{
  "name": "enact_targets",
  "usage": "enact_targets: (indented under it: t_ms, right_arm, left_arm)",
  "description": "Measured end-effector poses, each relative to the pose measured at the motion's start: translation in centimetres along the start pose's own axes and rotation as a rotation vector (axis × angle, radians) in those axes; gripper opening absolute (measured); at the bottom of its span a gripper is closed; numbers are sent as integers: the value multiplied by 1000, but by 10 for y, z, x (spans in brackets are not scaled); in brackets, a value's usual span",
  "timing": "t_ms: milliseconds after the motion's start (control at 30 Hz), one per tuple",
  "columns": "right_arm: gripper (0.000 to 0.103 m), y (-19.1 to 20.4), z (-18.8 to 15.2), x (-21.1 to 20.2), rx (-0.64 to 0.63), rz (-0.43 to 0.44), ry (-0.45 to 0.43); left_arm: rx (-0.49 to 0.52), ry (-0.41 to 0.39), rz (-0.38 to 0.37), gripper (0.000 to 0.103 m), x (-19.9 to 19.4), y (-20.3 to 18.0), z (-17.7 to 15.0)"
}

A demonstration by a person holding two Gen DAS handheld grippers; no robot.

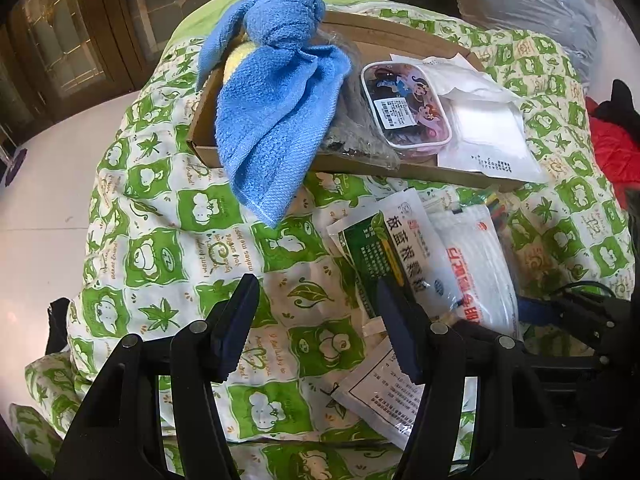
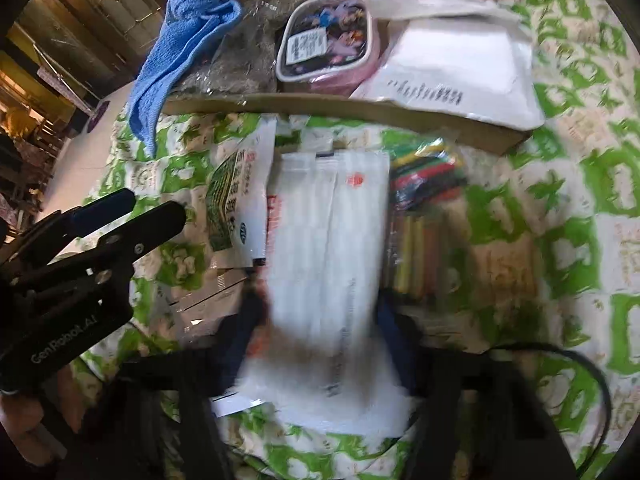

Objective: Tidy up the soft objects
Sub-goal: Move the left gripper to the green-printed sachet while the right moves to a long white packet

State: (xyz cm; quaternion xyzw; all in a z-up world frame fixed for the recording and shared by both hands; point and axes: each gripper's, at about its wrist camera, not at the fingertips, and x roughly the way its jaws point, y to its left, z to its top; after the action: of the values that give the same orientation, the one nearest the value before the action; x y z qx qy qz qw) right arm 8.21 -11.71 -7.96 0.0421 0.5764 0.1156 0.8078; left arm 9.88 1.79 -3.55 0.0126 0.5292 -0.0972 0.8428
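Our right tongs straddle the white pack; blur hides whether they pinch it. Light, crinkly, slippery, we judge: grip its near edge. Left tongs hang spread, empty.

My black claws hang over a green-and-white checked quilt; the towel is blue, the packet white with red print, the box brown.

bright daylight; right view motion-blurred
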Motion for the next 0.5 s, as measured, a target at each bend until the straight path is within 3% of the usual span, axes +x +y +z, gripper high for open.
enact_targets:
  t_ms: [267,500]
  right_arm:
    - [43,-30,-9,-11,64,17,-10]
    - [43,-28,-8,-10,46,3,-16]
  left_arm:
    - [-67,-6,-77,61,3,-8,22]
    - [21,27,-50,62,25,-38,26]
